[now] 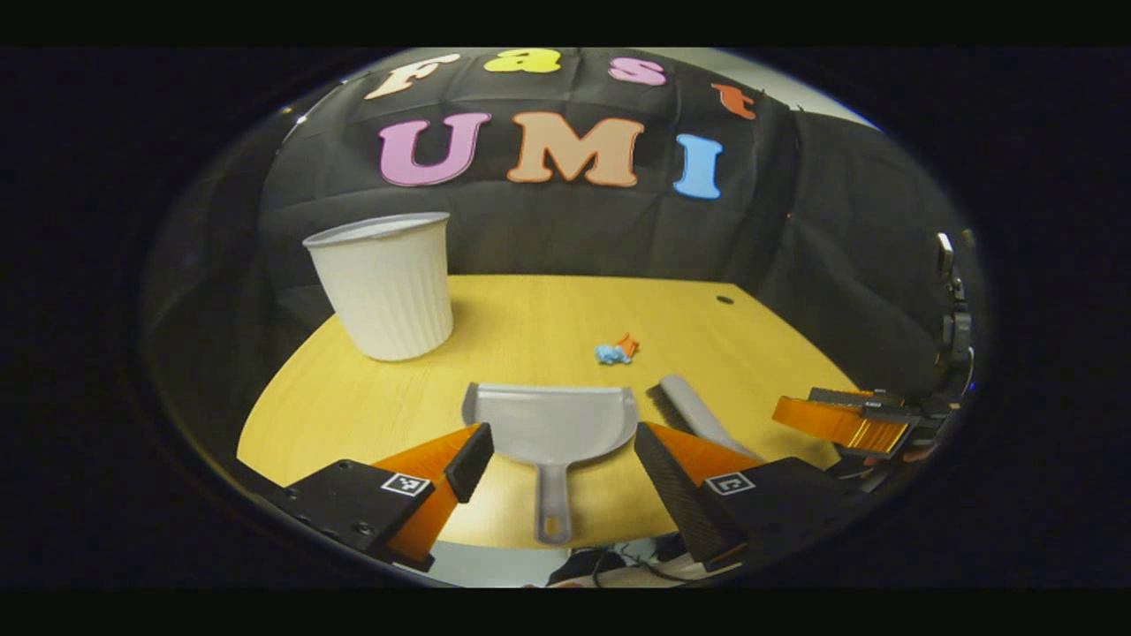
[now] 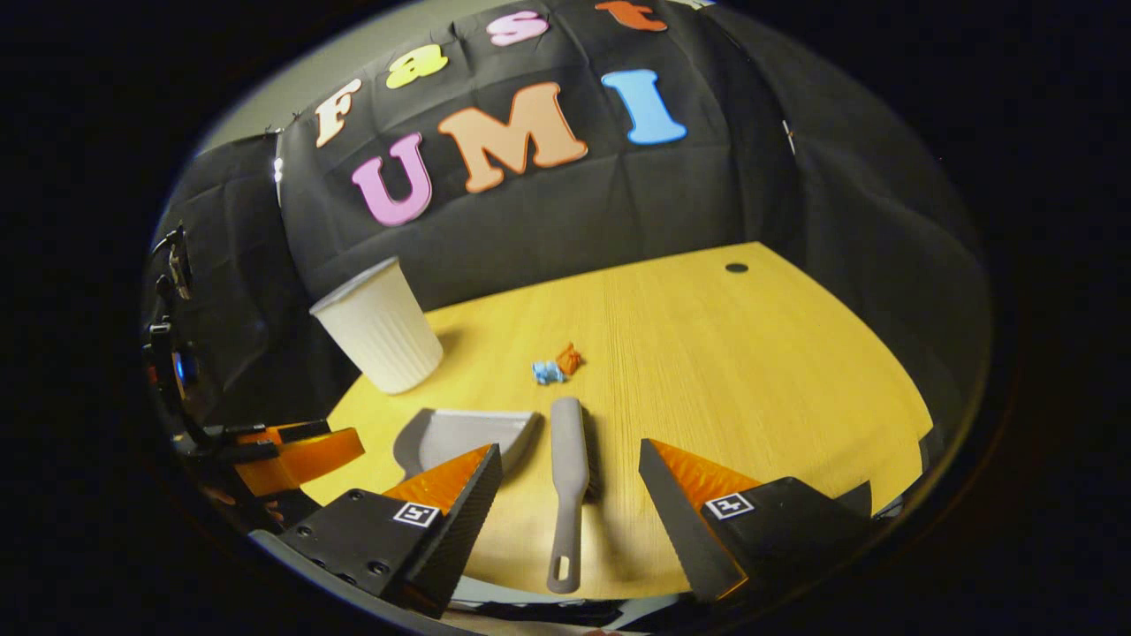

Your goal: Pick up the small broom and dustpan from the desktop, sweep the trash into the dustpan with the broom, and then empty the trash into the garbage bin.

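A grey dustpan (image 1: 550, 424) lies flat on the wooden desk (image 1: 548, 318), handle toward me, between the fingers of my open left gripper (image 1: 561, 450), which hovers over its handle end. A grey small broom (image 2: 568, 468) lies beside the dustpan (image 2: 464, 437), handle toward me, framed by my open right gripper (image 2: 570, 473). Blue and orange trash scraps (image 1: 616, 351) sit just beyond both tools; the trash (image 2: 557, 365) also lies ahead of the broom. A white ribbed bin (image 1: 386, 284) stands upright at the far left. In the left gripper view, the broom (image 1: 694, 411) shows by the dustpan.
The right gripper (image 1: 839, 422) appears at the right in the left gripper view, and the left gripper (image 2: 296, 455) at the left in the right gripper view. A small dark hole (image 2: 736, 268) marks the desk's far corner. The bin (image 2: 378, 340) stands near the desk's back edge.
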{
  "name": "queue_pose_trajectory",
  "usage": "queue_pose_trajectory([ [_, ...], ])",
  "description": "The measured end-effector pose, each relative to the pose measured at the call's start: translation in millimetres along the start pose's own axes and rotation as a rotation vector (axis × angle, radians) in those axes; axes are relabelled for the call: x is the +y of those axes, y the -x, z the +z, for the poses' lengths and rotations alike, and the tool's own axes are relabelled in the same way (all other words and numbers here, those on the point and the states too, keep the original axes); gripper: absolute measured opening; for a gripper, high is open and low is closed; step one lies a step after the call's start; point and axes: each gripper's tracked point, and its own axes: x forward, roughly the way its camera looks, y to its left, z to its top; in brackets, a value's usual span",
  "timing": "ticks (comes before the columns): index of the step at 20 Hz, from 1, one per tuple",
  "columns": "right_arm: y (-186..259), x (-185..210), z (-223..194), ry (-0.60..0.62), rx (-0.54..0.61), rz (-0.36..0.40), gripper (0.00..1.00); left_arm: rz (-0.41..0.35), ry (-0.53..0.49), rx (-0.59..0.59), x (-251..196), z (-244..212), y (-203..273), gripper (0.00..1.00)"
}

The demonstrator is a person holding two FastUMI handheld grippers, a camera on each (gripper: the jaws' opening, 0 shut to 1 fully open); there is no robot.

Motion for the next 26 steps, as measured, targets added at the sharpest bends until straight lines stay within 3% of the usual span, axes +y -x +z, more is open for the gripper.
queue_pose_trajectory([
  [2,-10,-2,-22,-0.017,0.068,0.011,0.93,-0.007,-0.02,0.088,4,-20,-6,0.99],
  [9,-40,-6,-44,-0.017,0.182,0.008,0.92,-0.047,0.074,0.228,-1,-54,-32,0.98],
  [17,-60,0,-80,0.013,0.348,0.015,0.93,-0.052,0.031,0.401,-2,-87,-66,0.96],
  [26,-72,-7,-98,0.043,0.44,-0.021,0.91,-0.006,-0.006,0.487,11,-105,-85,0.96],
])
